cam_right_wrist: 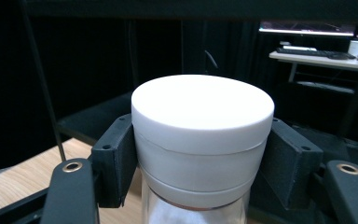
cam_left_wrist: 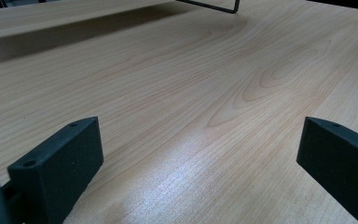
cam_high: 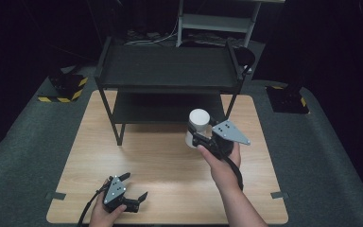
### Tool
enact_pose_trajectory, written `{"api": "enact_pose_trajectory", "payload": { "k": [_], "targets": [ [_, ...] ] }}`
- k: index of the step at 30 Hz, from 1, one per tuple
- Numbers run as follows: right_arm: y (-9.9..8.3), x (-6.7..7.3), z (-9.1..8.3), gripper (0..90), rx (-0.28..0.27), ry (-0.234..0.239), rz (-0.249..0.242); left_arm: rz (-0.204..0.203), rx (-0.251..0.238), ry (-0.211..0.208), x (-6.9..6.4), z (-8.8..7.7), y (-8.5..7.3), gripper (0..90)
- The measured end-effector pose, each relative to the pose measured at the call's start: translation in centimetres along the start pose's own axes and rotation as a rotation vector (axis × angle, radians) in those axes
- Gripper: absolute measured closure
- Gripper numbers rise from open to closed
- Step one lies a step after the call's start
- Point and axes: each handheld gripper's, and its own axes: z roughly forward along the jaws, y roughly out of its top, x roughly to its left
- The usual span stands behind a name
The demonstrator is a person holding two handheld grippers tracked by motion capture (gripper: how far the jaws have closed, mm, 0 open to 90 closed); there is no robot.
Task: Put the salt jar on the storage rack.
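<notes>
I see the jar (cam_right_wrist: 200,140), white-lidded with a clear body, clamped between my right gripper's (cam_high: 202,138) jaws just under the lid, upright and lifted off the table (cam_high: 170,161), in front of the black rack's (cam_high: 168,71) lower shelf (cam_high: 156,111). The right hand (cam_high: 222,163) holds that gripper over the table's right half. My left gripper (cam_left_wrist: 200,158) sits low at the near left edge, its jaws spread wide with only bare wood between them, well apart from the jar.

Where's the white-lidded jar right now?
The white-lidded jar is clamped in the right gripper, right of centre in the high view, just in front of the black shelf rack.
</notes>
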Motion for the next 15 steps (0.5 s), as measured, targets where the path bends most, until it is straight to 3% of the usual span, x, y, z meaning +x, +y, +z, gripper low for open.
{"api": "enact_pose_trajectory", "payload": {
  "k": [4,15],
  "targets": [
    [1.5,0.4,1.5,35.0,0.007,0.020,0.002,0.002,0.000,0.000,0.0,0.0,0.0,0.5],
    [3.4,0.7,4.9,35.0,0.035,0.021,-0.005,0.006,-0.001,-0.003,0.0,0.0,0.0,0.5]
  ]
}}
